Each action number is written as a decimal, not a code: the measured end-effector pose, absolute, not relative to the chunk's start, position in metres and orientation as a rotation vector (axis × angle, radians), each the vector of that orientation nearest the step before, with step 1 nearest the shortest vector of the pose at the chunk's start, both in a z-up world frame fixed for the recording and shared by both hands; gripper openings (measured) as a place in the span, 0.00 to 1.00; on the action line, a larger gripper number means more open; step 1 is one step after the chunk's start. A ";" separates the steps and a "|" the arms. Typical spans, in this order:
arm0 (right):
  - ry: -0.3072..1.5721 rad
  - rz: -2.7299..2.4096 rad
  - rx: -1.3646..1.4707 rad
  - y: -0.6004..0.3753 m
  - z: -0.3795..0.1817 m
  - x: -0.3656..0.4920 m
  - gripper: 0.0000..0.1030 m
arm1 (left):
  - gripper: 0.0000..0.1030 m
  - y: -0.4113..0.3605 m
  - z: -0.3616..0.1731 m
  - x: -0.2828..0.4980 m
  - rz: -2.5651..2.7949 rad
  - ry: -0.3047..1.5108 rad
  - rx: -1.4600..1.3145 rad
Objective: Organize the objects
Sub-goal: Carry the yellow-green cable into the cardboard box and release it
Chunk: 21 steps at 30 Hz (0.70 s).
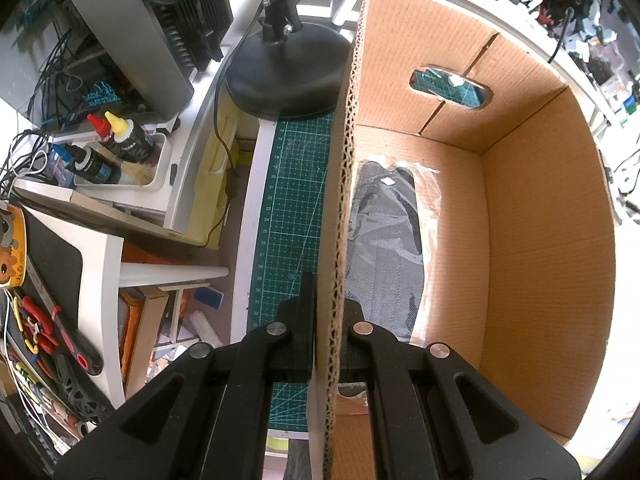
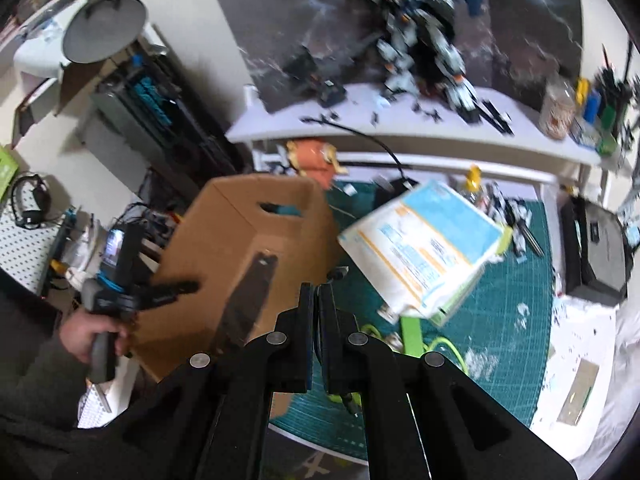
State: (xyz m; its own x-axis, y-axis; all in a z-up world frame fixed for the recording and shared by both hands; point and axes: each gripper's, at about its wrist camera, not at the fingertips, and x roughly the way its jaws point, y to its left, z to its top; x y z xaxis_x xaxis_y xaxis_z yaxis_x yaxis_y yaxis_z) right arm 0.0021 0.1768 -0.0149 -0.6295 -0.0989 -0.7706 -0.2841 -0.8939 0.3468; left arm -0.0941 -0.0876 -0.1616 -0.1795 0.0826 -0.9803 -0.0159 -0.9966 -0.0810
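Observation:
My left gripper (image 1: 326, 308) is shut on the near wall of an open cardboard box (image 1: 532, 208), one finger outside and one inside. A dark item in a clear plastic bag (image 1: 384, 248) lies on the box floor. In the right wrist view the same box (image 2: 240, 240) stands on the green cutting mat (image 2: 516, 304), held by the left gripper (image 2: 176, 286). My right gripper (image 2: 318, 292) is shut with nothing between its fingers, above the mat. A white and blue packet (image 2: 428, 248) lies tilted to its right on other items.
A black lamp base (image 1: 286, 76) stands beyond the box on the mat (image 1: 292, 200). A tray of glue bottles (image 1: 116, 156) is at left. A white shelf (image 2: 400, 132) carries a model robot (image 2: 420, 32) and small parts. A black box (image 2: 600, 248) sits at the mat's right.

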 end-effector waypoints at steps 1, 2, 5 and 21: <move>0.676 2.670 -1.295 0.174 -0.011 -0.001 0.01 | 0.04 -0.088 -0.162 -0.094 2.363 -0.083 -1.970; 0.671 2.681 -1.291 0.172 -0.008 -0.003 0.01 | 0.04 -0.088 -0.162 -0.094 2.364 -0.085 -1.970; 0.671 2.715 -1.287 0.164 -0.001 -0.013 0.01 | 0.04 -0.088 -0.161 -0.095 2.363 -0.091 -1.972; 0.639 2.882 -1.466 0.099 -0.013 -0.081 0.01 | 0.04 -0.087 -0.161 -0.095 2.361 -0.087 -1.974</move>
State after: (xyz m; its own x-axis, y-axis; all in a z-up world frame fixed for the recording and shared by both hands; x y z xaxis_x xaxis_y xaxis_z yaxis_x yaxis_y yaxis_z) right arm -0.0807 0.0995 -0.0127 -0.5947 -0.3064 -0.7433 -0.0365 -0.9133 0.4056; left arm -0.0955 -0.0874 -0.1612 -0.1768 0.0841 -0.9807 -0.0121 -0.9965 -0.0832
